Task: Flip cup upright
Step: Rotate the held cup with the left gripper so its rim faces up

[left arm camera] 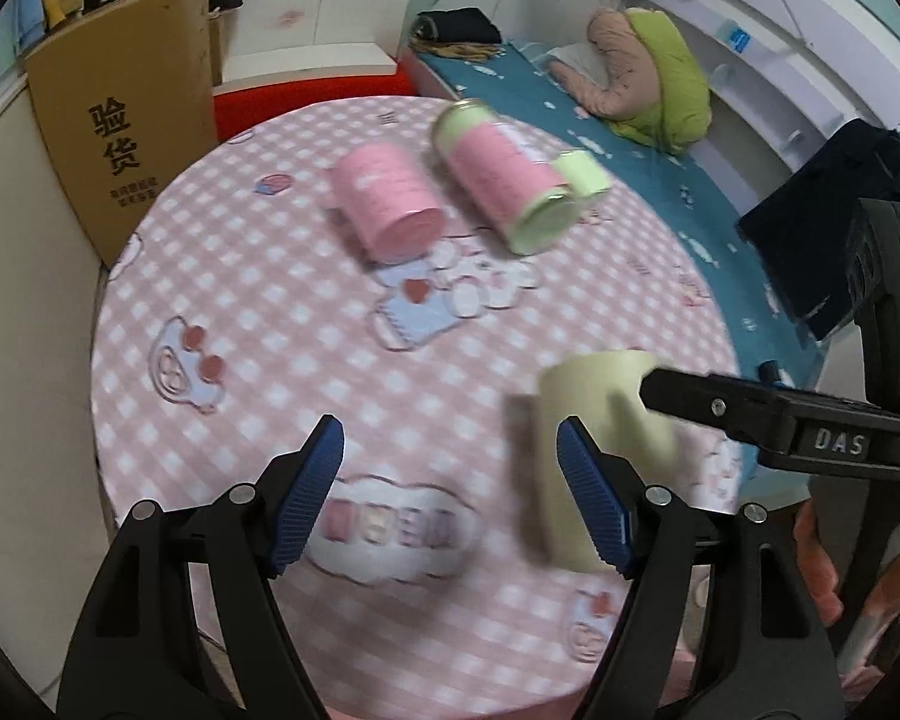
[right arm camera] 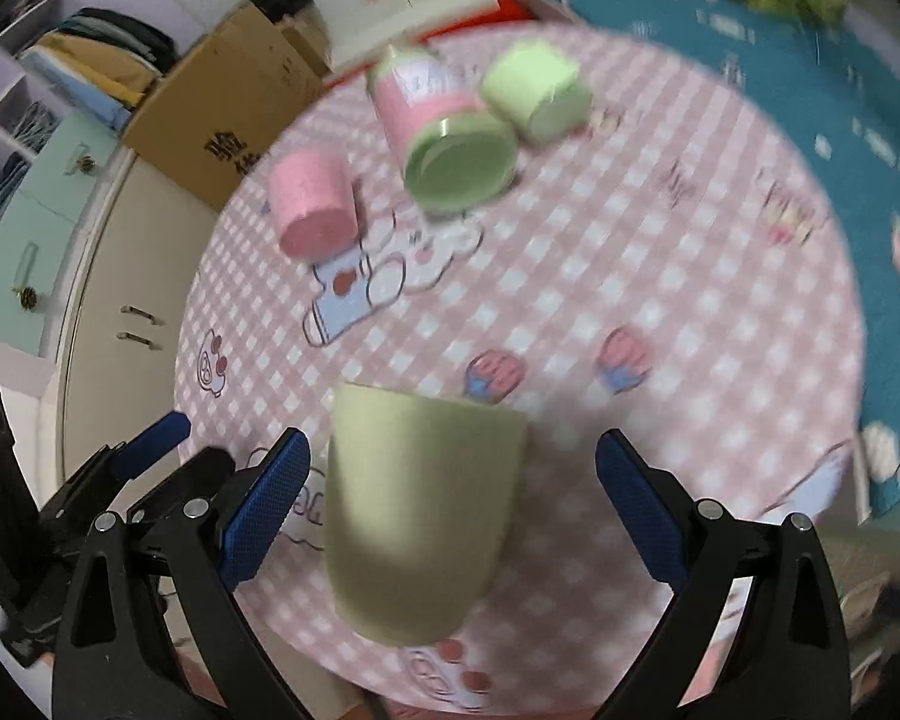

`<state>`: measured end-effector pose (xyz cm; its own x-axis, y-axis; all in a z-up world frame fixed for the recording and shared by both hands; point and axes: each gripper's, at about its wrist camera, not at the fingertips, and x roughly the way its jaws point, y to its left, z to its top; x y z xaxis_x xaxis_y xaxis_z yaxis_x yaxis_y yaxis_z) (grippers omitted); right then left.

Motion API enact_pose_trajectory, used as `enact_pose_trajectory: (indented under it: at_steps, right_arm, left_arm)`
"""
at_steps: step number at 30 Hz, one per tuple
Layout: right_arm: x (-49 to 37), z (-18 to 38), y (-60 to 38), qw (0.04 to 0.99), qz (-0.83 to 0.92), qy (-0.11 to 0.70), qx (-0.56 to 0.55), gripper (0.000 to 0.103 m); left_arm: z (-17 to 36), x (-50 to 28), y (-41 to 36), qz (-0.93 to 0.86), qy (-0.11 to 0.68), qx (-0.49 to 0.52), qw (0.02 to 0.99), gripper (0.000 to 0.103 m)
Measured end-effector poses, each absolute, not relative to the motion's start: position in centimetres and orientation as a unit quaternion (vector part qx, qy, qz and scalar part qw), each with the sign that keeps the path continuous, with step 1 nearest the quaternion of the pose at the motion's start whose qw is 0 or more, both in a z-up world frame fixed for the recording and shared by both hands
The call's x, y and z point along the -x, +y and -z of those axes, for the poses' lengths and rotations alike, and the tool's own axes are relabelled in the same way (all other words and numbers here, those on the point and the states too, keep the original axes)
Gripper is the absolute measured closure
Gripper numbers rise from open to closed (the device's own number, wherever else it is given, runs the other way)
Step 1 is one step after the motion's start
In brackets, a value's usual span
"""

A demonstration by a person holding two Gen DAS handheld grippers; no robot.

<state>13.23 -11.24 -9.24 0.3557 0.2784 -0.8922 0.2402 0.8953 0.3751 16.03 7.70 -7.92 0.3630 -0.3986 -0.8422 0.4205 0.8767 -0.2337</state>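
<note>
Cup (right arm camera: 420,516): pale green, between my right gripper (right arm camera: 453,501) fingers — untouched, blurred.
Left gripper (left arm camera: 450,489): my fingers apart — holding nothing.
Counter (left arm camera: 282,312): pink check.

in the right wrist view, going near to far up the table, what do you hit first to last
pale green cup between the open right gripper fingers → pink cup lying on its side → pink and green canister lying on its side → small light green cup → cardboard box beyond the table's edge
</note>
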Motion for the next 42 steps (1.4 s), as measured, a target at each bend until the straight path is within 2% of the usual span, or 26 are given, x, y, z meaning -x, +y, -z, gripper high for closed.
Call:
enact_pose_trajectory:
  at_steps: [8, 10, 15, 22, 26, 30, 38, 42]
  right_arm:
    - [-15.9, 12.2, -10.0, 0.762, 0.004, 0.606, -0.229, 0.011]
    - [-16.3, 12.5, -9.8, 0.761, -0.01, 0.603, -0.239, 0.022]
    - [-16.3, 11.9, -8.8, 0.773, -0.019, 0.598, -0.211, 0.022]
    - [-15.5, 6.7, -7.4, 0.872, 0.001, 0.484, -0.071, 0.023]
    - [-15.8, 6.1, -6.2, 0.896, 0.007, 0.445, 0.005, 0.024]
    - [-16.8, 6.9, -5.8, 0.896, -0.001, 0.444, 0.011, 0.025]
    - [-18.3, 4.9, -4.1, 0.871, -0.045, 0.483, 0.074, 0.025]
    - [-20.4, 6.3, -4.1, 0.846, -0.078, 0.525, 0.049, 0.025]
  left_arm:
    - [11.3, -19.4, 10.0, 0.24, 0.523, -0.005, 0.818, 0.028]
    - [11.9, -19.9, 10.5, 0.239, 0.527, 0.001, 0.816, 0.028]
    - [12.9, -20.5, 11.4, 0.228, 0.534, 0.012, 0.814, 0.027]
    - [11.7, -19.6, 11.6, 0.212, 0.516, 0.014, 0.83, 0.024]
    - [11.0, -18.8, 11.2, 0.206, 0.505, 0.016, 0.838, 0.022]
    - [11.4, -18.5, 10.8, 0.194, 0.514, 0.017, 0.835, 0.022]
    - [11.3, -18.5, 11.6, 0.178, 0.516, 0.03, 0.837, 0.022]
    - [11.1, -18.8, 11.9, 0.175, 0.514, 0.034, 0.839, 0.022]
